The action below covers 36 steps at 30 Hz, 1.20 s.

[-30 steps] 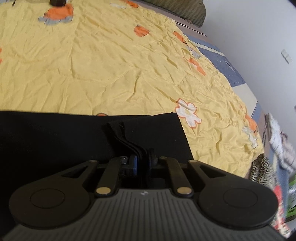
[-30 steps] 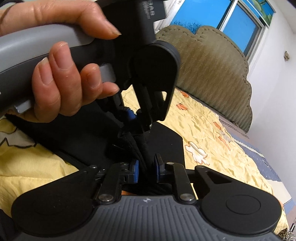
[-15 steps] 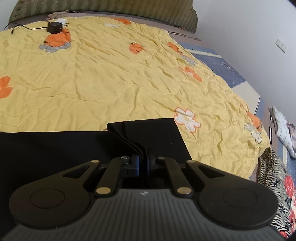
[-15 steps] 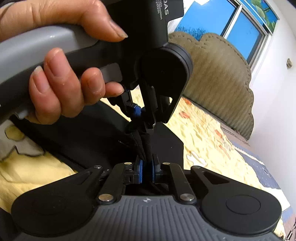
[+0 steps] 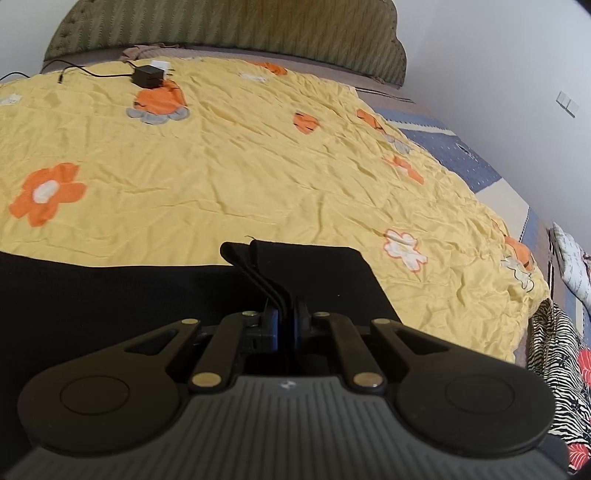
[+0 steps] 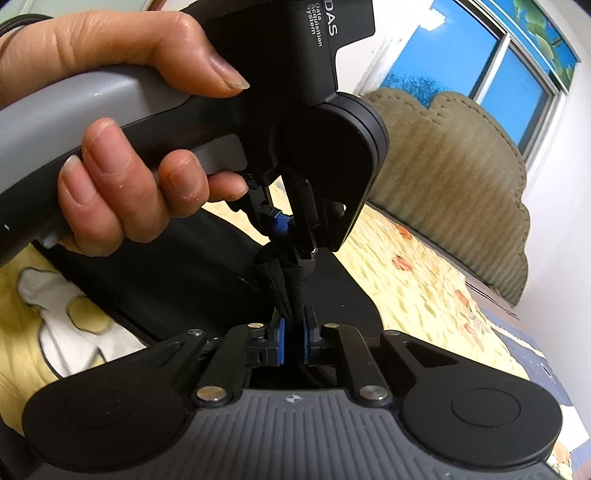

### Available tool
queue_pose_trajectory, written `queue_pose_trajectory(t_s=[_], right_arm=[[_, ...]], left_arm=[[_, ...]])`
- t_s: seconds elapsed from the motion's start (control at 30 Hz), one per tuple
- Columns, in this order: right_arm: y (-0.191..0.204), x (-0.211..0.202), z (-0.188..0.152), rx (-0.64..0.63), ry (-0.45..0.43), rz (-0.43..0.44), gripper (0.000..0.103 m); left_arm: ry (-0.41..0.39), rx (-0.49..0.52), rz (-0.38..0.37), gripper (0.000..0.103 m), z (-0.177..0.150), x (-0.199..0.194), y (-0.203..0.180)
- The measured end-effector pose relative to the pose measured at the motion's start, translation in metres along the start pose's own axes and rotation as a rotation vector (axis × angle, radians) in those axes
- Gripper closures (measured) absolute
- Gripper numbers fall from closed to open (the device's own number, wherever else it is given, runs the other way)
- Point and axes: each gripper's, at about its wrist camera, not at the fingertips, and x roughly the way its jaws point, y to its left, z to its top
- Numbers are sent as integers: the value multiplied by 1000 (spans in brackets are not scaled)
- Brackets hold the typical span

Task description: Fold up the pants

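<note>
Over the last second I lifted both tools, so the headboard came into the top of the left view. My left gripper was clamped on a bunched edge of the black pants, which lay across the lower frame on the yellow bedsheet. My right gripper pinched the same bunch just below the left tool. I judged the fold ready to carry over.
</note>
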Motion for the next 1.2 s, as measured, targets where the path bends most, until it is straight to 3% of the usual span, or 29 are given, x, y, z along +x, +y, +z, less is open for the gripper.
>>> queue_pose_trajectory(t_s=[0.63,1.2], right_arm=[[40,-4,20,-54,-72,128,94],[52,15,34,-111,-93,220,94]], left_arm=[[-28,-76,58,97,-10,-36,67],[-46,-144,101,97,-23,-56,114]])
